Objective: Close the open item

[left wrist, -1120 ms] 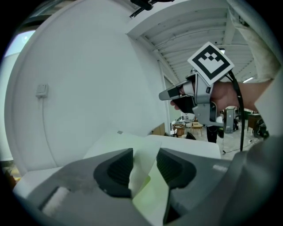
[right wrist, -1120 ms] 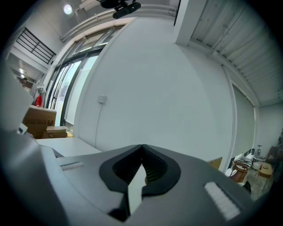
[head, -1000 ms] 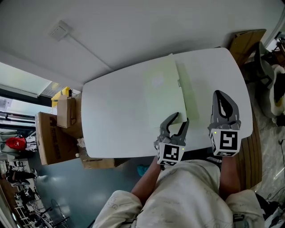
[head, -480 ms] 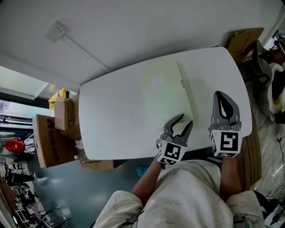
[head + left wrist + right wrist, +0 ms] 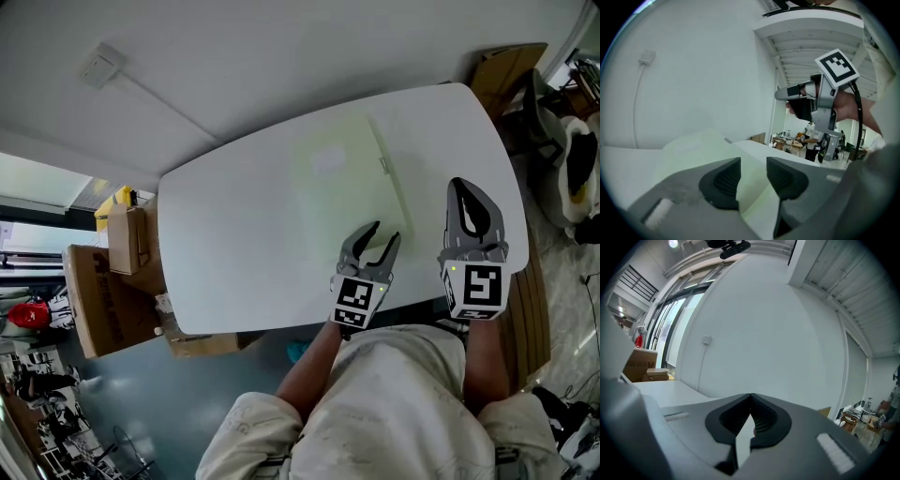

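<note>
Pale green folder (image 5: 342, 183) flat on white table (image 5: 225, 253). Left gripper (image 5: 382, 234) released, jaws apart by folder's near edge. Right gripper (image 5: 467, 187) clenched, empty.

Pale-green flat folder (image 5: 342, 183); white rounded table (image 5: 234, 253); left gripper (image 5: 384, 234) & right gripper (image 5: 461, 189) grey w/ blk/wht square markers.

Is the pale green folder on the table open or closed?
Closed, it seems: the folder lies flat on the table as one slab, no cover raised. The left gripper, jaws apart, holds nothing.
</note>
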Motion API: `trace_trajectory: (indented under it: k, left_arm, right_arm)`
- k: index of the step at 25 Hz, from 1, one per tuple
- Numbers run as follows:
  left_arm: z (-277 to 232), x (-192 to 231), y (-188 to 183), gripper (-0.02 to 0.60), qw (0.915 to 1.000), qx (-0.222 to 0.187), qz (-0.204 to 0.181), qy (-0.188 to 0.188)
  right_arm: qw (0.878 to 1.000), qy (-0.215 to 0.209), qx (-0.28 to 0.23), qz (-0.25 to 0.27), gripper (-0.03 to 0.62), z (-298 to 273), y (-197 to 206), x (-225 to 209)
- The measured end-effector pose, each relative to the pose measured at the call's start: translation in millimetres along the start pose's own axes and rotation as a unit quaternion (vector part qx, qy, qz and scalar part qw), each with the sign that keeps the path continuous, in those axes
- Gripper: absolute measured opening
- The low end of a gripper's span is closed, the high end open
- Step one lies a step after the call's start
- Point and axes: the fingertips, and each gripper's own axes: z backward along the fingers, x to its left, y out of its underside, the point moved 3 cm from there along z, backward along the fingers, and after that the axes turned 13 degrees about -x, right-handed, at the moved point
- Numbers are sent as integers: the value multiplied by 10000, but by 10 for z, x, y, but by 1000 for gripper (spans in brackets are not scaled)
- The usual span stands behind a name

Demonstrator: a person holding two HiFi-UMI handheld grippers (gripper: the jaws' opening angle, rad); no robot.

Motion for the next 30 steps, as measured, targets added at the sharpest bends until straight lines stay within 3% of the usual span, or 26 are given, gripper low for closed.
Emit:
trace_trajectory:
  k: [15, 30]
  left_arm:
    - [-107, 86, 309, 178, 9987, 331, 321, -235]
    - [-196, 40, 547, 178, 9940, 971, 150, -486]
  right_arm:
    - [9997, -173, 167, 25, 2, -198, 134, 77]
    - [9993, -297, 230, -55, 2, -344, 203, 156]
